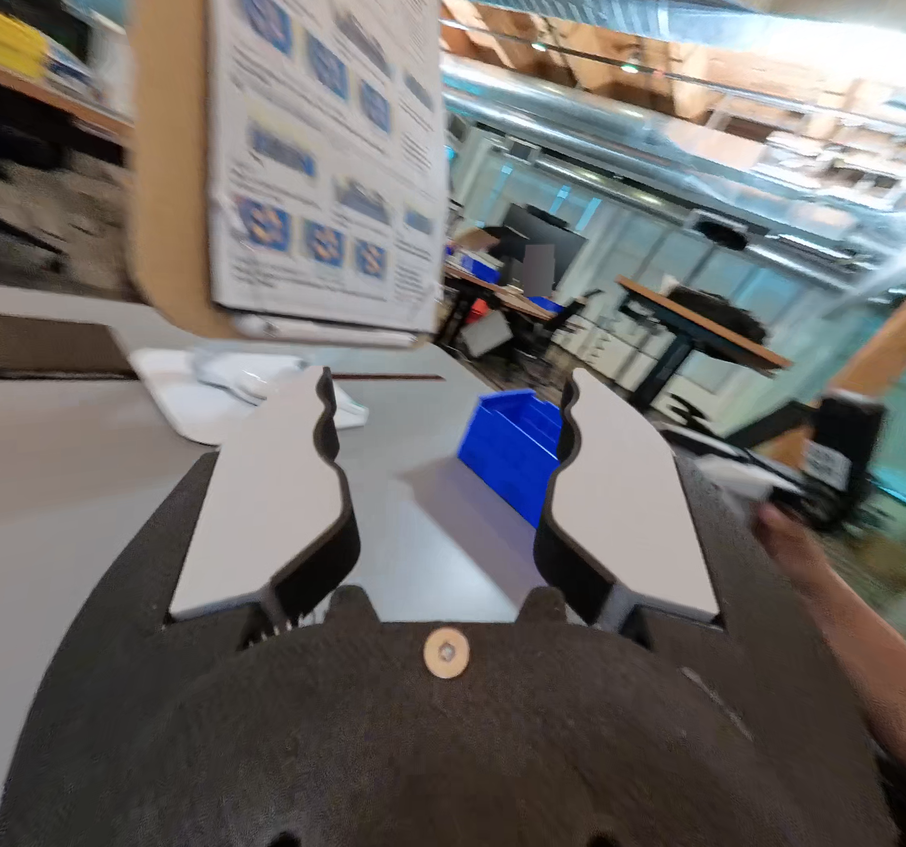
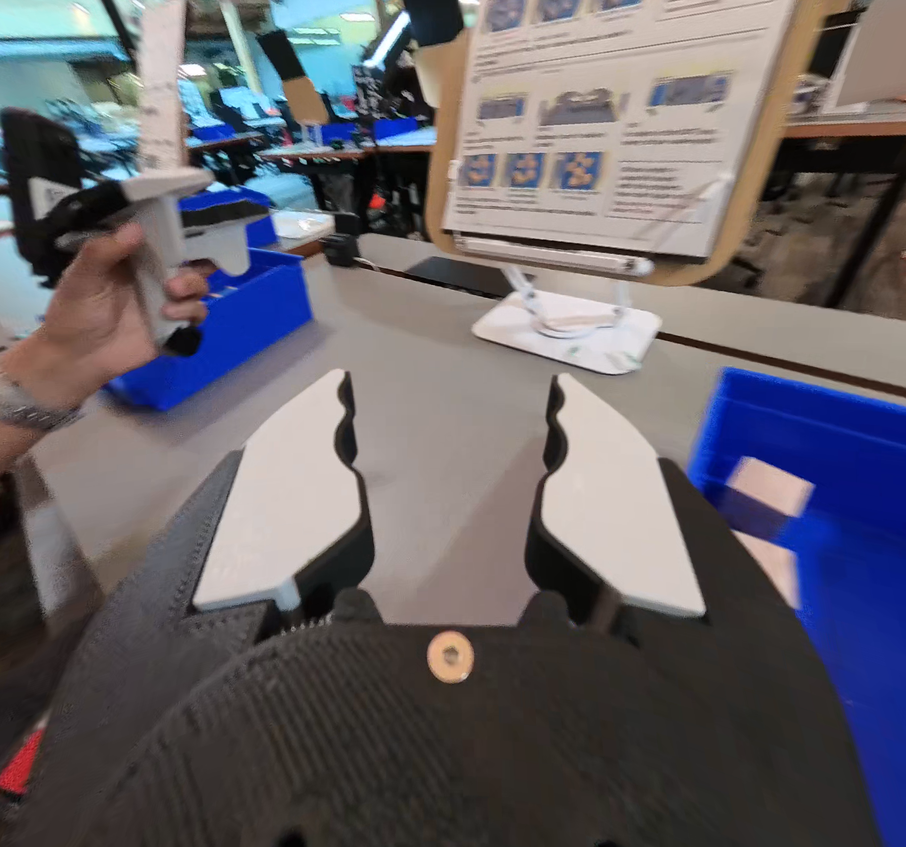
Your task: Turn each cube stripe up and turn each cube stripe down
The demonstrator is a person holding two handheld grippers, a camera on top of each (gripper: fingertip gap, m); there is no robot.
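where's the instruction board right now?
The instruction board stands on its white stand at the far side of the grey table: upper right in the right wrist view, upper left in the left wrist view, beyond both open grippers.

The left gripper [image 1: 448, 411] hangs above the grey worktop [image 1: 98, 470], its fingers [image 1: 274, 490] spread apart with nothing between them. Past the right finger stands a blue bin [image 1: 515, 446]. An instruction sheet [image 1: 328, 137] on a white stand [image 1: 196, 402] rises behind the left finger. A blurred hand [image 1: 789, 544] shows at the right edge.
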